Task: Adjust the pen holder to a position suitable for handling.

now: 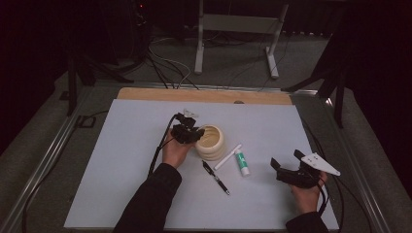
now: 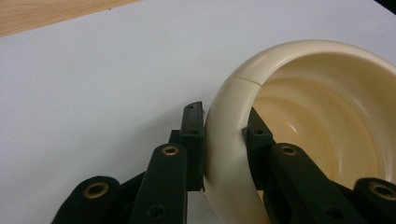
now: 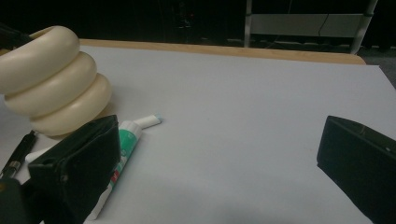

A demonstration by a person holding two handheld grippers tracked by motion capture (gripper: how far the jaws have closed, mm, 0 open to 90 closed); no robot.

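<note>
- Resting low at the near right of the table, your right gripper [image 1: 286,167] has its jaws spread wide with nothing between them.
- Just beyond it lie a black pen [image 1: 216,177], a green-and-white tube [image 1: 242,163] and a white stick [image 1: 227,157], near one another.
- Farther in, your left gripper [image 1: 194,133] is clamped on the rim of the cream ribbed cup [image 1: 213,143], one jaw inside and one outside; the cup tilts at the table's middle.

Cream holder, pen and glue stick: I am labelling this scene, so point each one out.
cream holder [image 1: 214,145], high view, on its ribbed outer wall.
pen [image 1: 216,178], high view, mid-barrel.
glue stick [image 1: 242,163], high view, on its green-and-white body.
</note>
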